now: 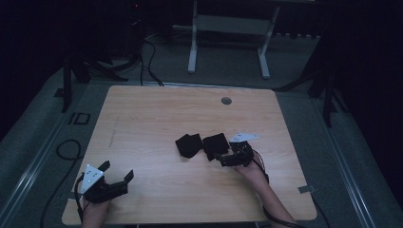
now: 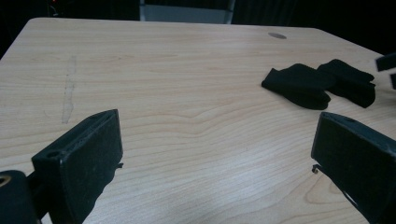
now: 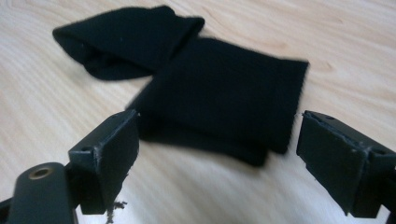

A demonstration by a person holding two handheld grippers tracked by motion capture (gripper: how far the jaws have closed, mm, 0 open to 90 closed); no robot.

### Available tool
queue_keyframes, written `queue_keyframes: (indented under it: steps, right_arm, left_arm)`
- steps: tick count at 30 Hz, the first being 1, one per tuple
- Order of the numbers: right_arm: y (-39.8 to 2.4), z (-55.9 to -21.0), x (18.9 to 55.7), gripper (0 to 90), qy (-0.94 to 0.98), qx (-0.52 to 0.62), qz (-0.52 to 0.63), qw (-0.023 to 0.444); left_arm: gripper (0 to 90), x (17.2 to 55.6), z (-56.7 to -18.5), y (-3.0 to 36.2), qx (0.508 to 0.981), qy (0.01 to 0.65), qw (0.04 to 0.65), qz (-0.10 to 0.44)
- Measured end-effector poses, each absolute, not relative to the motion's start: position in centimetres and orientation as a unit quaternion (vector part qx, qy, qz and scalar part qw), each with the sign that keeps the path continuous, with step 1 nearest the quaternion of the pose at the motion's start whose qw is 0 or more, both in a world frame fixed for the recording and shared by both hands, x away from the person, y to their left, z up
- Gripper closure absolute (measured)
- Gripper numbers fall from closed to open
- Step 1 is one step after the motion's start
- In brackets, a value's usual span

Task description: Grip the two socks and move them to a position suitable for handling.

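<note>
Two folded black cloth pieces lie on the light wooden table, a little right of its middle. The left black cloth piece touches the right black cloth piece; in the right gripper view the left one overlaps a corner of the right one. The right gripper sits just before the right cloth piece, toward the person, with one jaw at each side of its near edge. The left gripper rests near the front left corner of the table, well apart from both cloth pieces. A small round grey insert lies in the table top behind the cloth pieces, near the far edge. Behind the table, a white metal frame stands on the floor.
</note>
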State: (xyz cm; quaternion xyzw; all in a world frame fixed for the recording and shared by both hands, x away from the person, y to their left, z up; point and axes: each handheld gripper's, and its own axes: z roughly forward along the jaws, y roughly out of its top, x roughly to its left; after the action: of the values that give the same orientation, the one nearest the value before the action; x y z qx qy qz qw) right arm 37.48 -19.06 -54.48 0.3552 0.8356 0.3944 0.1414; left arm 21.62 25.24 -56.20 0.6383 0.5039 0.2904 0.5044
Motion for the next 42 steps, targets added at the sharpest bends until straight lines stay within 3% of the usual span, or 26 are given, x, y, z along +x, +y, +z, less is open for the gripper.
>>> queue_keyframes:
  steps: [6,20,26,31,37,42]
  right_arm:
    - [-17.4,-53.8,39.2,20.9,0.837,0.343,0.397,0.157]
    - [-15.8,-56.3,41.5,24.1,0.850,0.350,0.364,0.151]
    - [-15.9,-56.6,40.9,39.5,0.845,0.349,0.369,0.167]
    - [-15.2,-56.1,40.5,72.2,0.855,0.343,0.355,0.162]
    - [-15.5,-56.0,40.5,77.6,0.838,0.373,0.365,0.156]
    - [-16.9,-53.9,39.9,77.9,0.823,0.381,0.387,0.165]
  left_arm:
    - [2.3,21.6,-56.3,25.3,0.639,0.504,0.505,0.290]
    - [2.4,21.6,-56.3,25.5,0.638,0.505,0.505,0.289]
    - [2.3,21.6,-56.3,25.4,0.639,0.505,0.504,0.289]
    - [2.3,21.7,-56.3,25.4,0.641,0.504,0.503,0.287]
    - [2.4,21.6,-56.3,25.4,0.638,0.505,0.505,0.287]
    - [2.4,21.6,-56.3,25.5,0.637,0.507,0.505,0.287]
